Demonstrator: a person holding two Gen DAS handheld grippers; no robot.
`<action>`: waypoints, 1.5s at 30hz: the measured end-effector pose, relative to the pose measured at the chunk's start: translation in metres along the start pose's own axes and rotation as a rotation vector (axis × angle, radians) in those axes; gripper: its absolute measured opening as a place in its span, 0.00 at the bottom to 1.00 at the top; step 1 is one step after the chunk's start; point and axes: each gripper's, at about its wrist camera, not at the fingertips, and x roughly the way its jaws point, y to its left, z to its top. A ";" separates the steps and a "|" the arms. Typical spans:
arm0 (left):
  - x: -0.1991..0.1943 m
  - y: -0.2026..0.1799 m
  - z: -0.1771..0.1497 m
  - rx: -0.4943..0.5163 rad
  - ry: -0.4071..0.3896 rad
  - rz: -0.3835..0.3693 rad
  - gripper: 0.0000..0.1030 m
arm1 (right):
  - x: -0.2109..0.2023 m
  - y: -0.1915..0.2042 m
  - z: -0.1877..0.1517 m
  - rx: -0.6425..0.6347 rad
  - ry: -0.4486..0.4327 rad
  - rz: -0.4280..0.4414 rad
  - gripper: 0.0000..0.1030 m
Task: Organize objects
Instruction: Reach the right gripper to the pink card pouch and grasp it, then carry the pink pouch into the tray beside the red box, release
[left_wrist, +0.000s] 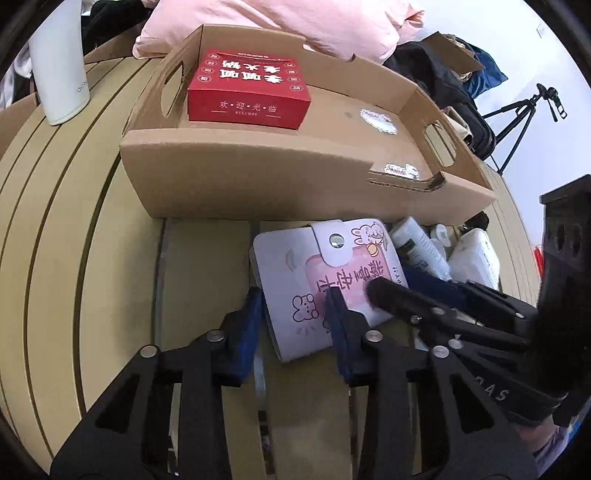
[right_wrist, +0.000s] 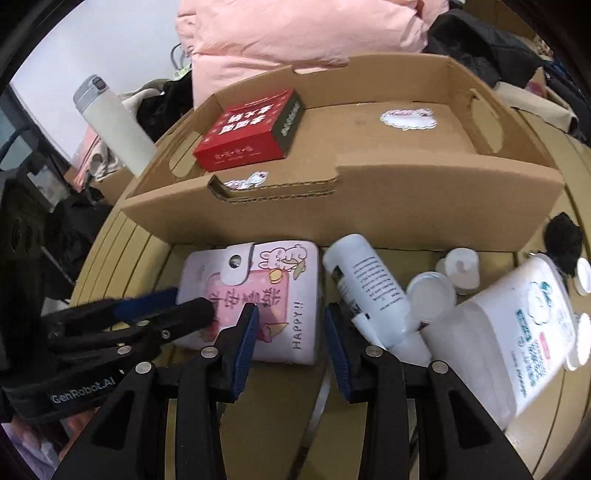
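Observation:
A pink-and-white snap wallet with rabbit drawings (left_wrist: 314, 284) (right_wrist: 258, 295) lies flat on the table in front of a cardboard tray (left_wrist: 295, 177) (right_wrist: 369, 199). A red box (left_wrist: 247, 88) (right_wrist: 251, 129) sits inside the tray at its left. My left gripper (left_wrist: 295, 302) is open, its fingers on either side of the wallet's left part. My right gripper (right_wrist: 291, 317) is open over the wallet's right edge; in the left wrist view its fingers (left_wrist: 406, 295) lie on the wallet. A white bottle (right_wrist: 369, 291) (left_wrist: 417, 247) lies just right of the wallet.
A white wipes pack (right_wrist: 517, 332) (left_wrist: 476, 258) and small white jars (right_wrist: 432, 291) lie at the right. A white flask (left_wrist: 59, 62) (right_wrist: 114, 125) stands at the far left. Pink bedding (right_wrist: 295, 33) and dark clothes lie behind the tray. A tripod (left_wrist: 524, 114) stands far right.

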 end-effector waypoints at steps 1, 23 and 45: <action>-0.002 -0.001 -0.001 0.005 -0.007 0.013 0.21 | 0.000 0.003 0.001 0.000 0.006 -0.002 0.36; -0.210 -0.073 0.023 0.100 -0.202 -0.082 0.07 | -0.230 0.081 0.019 -0.104 -0.270 0.056 0.14; -0.003 0.030 0.134 0.055 0.008 0.164 0.09 | 0.032 0.052 0.135 -0.026 0.054 -0.011 0.14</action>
